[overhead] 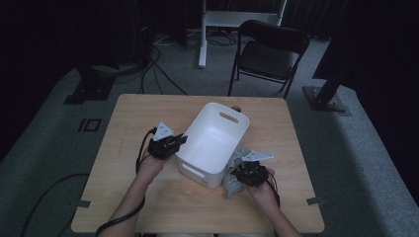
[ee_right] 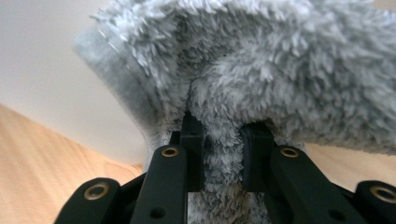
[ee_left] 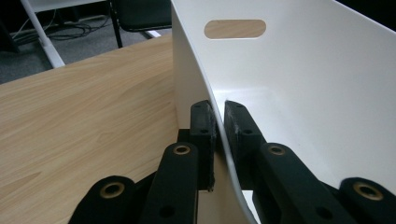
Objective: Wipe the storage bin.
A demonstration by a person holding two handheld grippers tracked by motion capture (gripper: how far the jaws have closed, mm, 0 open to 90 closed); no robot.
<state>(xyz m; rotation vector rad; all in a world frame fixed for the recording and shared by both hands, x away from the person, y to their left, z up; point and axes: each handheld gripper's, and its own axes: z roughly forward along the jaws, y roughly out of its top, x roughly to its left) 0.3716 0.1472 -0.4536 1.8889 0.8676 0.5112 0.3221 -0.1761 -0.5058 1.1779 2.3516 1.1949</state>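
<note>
A white plastic bin (overhead: 213, 143) with handle slots stands in the middle of the wooden table. My left gripper (overhead: 180, 141) is at the bin's left side; its jaws are shut on the thin bin wall (ee_left: 219, 135), one jaw outside and one inside. A grey fluffy cloth (overhead: 235, 168) lies on the table against the bin's right side. My right gripper (overhead: 243, 170) is shut on a fold of that cloth (ee_right: 224, 135), with the fuzzy fabric bunched between and above the jaws. The bin's inside looks bare.
The light wooden table (overhead: 148, 202) has free surface on the left and along the front edge. A black folding chair (overhead: 269, 52) stands behind the table's far edge. Cables and stand bases lie on the grey floor around it.
</note>
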